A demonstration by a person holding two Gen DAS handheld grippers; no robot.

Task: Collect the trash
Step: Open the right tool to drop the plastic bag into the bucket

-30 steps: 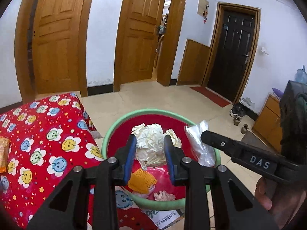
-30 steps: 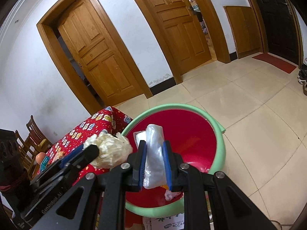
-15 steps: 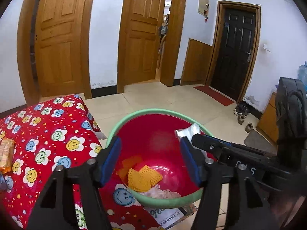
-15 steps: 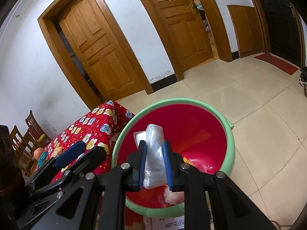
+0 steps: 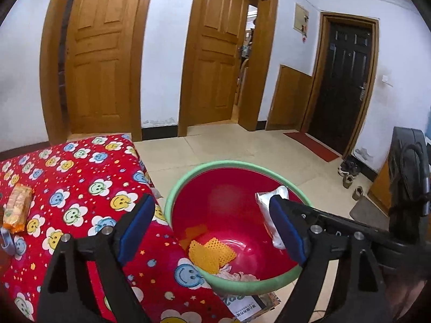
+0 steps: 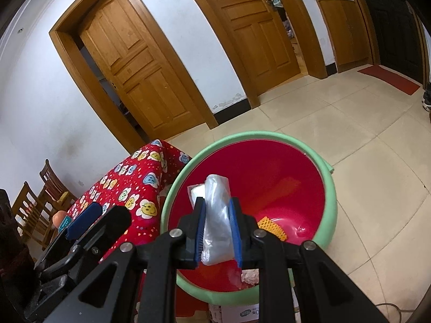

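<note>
Left gripper, spread wide, no longer holds the paper wad. Right gripper still pinches plastic bag above basin. Red-clothed surface; tiled floor.

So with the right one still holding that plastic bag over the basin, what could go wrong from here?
Two risks, as judgements. The right hand-held gripper grips the clear plastic bag above the near part of the red basin; light film may cling to a pad or drift and land outside the green rim. The open left hand-held gripper hangs close beside it, so the two tools could knock together as they move.
</note>
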